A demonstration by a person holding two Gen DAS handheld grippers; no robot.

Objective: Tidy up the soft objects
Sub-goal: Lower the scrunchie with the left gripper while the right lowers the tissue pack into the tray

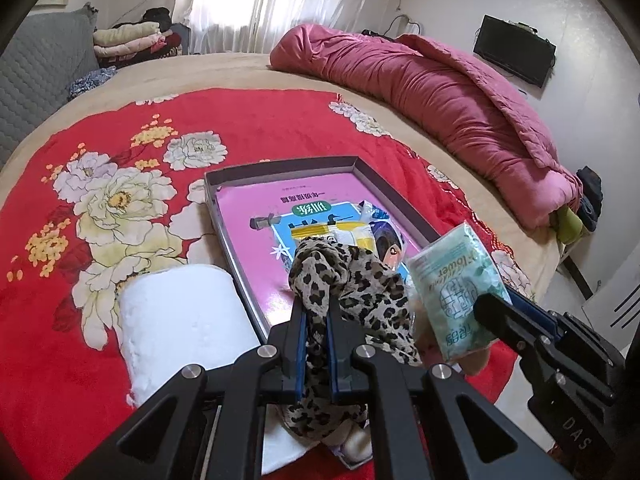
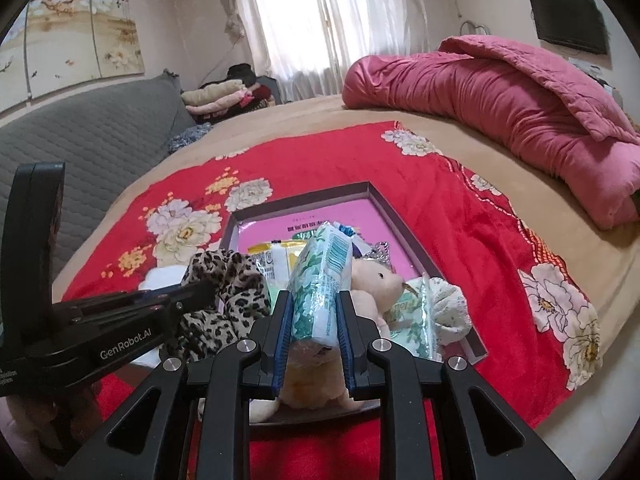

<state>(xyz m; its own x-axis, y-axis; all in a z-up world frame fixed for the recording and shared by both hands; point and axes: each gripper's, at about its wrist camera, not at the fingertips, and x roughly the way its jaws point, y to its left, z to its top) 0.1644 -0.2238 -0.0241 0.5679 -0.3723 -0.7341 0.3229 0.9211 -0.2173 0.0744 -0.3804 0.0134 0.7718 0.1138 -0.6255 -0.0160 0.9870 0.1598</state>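
The left gripper [image 1: 316, 312] has its fingers clamped on a crumpled leopard-print fabric scarf [image 1: 360, 284], and the right gripper [image 2: 314, 308] pinches a green-and-white plastic tissue pack [image 2: 320, 276]. Both hang above the shallow grey cardboard box [image 1: 280, 166], possibly touching a beige plush toy [image 2: 376, 284] inside. Beyond, the red floral blanket [image 1: 248, 120] covers the bed.

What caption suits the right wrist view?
Right tool grips a tissue pack above the tray on the bed.

Soft daylight came through the white curtains [image 2: 320, 20], which were overexposed, the bed [image 1: 248, 68] was evenly lit with only weak shadows, and both fisheye pictures bent strongly and went dark at the corners.
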